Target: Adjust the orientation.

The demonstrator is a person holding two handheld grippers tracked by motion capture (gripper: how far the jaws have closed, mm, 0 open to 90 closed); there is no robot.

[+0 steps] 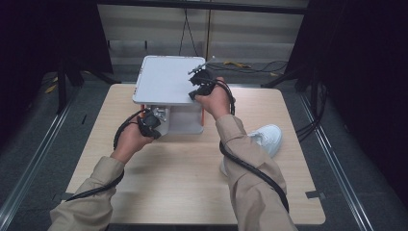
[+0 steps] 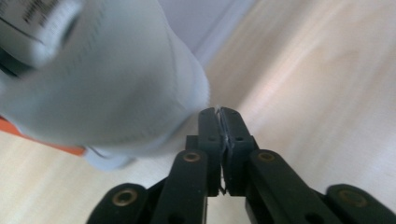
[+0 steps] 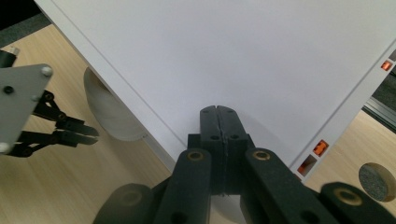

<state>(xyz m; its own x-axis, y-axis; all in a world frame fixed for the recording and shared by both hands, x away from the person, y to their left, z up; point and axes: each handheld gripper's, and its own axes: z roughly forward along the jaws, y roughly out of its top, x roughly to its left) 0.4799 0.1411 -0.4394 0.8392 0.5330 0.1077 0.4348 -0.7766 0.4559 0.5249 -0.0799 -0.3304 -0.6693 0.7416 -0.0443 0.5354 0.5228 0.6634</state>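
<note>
Your left gripper (image 2: 219, 114) jaws are closed, empty, beside the white shoe (image 2: 102, 84); your right gripper (image 3: 218, 112) jaws closed over the white platform (image 3: 243, 51).

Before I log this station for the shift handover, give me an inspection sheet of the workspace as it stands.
Surface: light wooden table, bare across the near half.
Job's things: white box-like rack with a flat white top panel and orange fittings, standing at the table's far side; a white shoe tucked under it at its near left.
Clutter: a second white shoe at the right, beside the right sleeve.
Grippers: left gripper jaws closed, next to the tucked shoe; right gripper jaws closed, over the top panel's edge.
Cables: black cable trailing along each forearm.
Surroundings: dark curtains, grey floor with metal rails, loose cables behind the table.
</note>
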